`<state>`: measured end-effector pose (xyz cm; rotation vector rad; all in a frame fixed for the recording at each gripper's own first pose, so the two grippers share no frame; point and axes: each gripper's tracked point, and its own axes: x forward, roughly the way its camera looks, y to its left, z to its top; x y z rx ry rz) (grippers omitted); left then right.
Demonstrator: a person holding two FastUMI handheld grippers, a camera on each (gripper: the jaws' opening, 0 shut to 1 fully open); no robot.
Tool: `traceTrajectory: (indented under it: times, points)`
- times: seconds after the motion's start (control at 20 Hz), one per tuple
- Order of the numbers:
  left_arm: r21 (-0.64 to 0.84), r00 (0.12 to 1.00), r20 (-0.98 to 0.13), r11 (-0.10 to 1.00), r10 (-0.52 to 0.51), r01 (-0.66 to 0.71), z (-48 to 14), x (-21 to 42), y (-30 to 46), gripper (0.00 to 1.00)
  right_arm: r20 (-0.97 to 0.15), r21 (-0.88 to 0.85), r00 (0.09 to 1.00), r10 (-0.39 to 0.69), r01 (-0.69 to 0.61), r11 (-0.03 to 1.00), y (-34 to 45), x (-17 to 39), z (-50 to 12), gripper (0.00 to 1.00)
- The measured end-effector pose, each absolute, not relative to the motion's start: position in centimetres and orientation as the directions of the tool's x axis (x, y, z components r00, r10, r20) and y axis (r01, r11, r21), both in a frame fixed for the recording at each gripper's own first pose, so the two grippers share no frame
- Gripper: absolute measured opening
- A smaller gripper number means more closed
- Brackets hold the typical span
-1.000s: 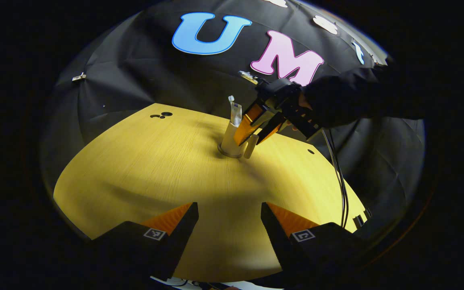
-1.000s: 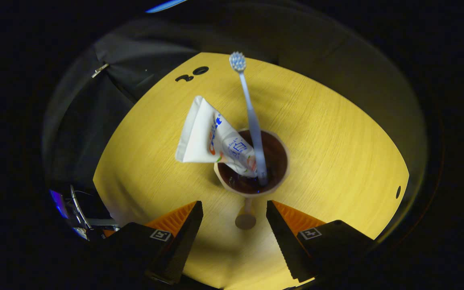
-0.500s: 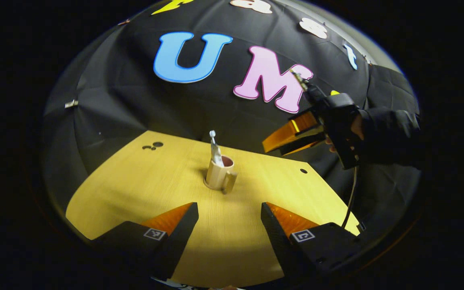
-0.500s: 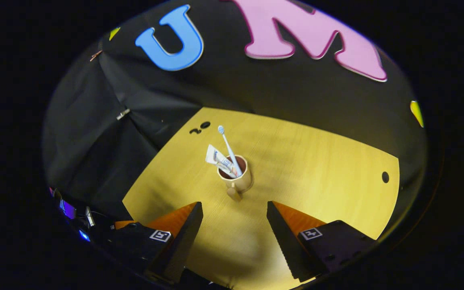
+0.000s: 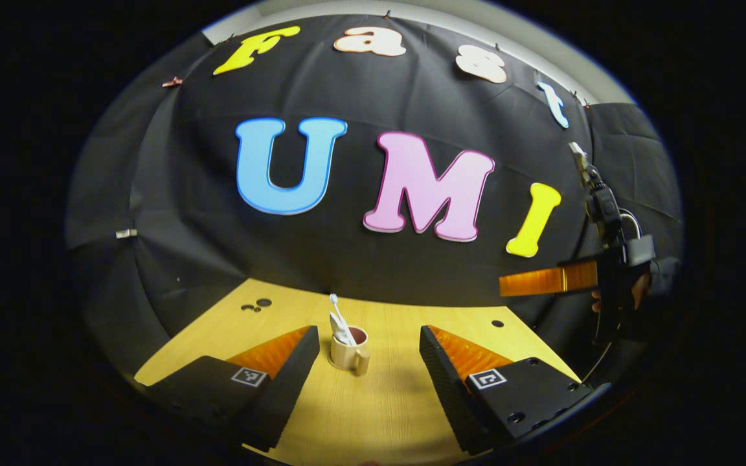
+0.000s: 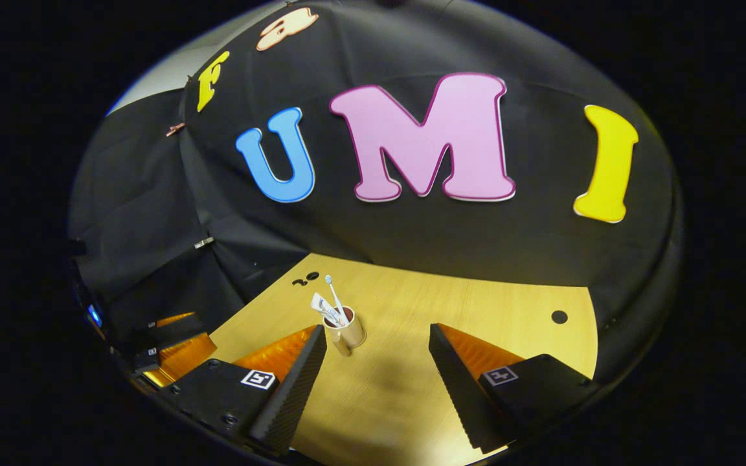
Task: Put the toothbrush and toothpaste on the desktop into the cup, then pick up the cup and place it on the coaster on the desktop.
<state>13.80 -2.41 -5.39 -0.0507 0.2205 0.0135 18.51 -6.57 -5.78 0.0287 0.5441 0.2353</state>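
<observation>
Both the left gripper [image 5: 368, 349] and right gripper [image 6: 377, 349] gape wide and hold nothing, well back from the cup [image 5: 349, 353]; inside it stand toothbrush [image 6: 335, 299] and toothpaste [image 6: 322, 307]; the left gripper view catches the right gripper beside the cup's right.

**A dark booth around a lit wooden counter**

Black cloth [image 5: 373, 259] hangs in creases behind and beside a pale wood-grain counter [image 5: 379, 414], held by small metal clips [image 5: 126, 233]. Light pools on the counter's middle. A round hole [image 6: 559, 317] sits near its far right corner, dark marks [image 6: 306, 279] near the far left.
</observation>
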Motion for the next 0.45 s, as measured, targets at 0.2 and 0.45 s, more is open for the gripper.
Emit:
traceTrajectory:
  times: [0.2, 0.45]
  points:
    - [0.046, 0.988, -0.154, 0.999, -0.015, 0.022, -2.6, 12.0, -3.5, 0.97, -0.348, 0.021, 0.927, 0.139, -0.141, 0.990, -6.6, 15.1, -1.6, 0.99]
    - [0.054, 0.984, -0.141, 0.992, -0.105, 0.114, -1.5, 8.6, -5.0, 0.97, -0.184, 0.039, 0.978, 0.098, -0.093, 0.995, -3.5, 9.2, 1.5, 0.98]
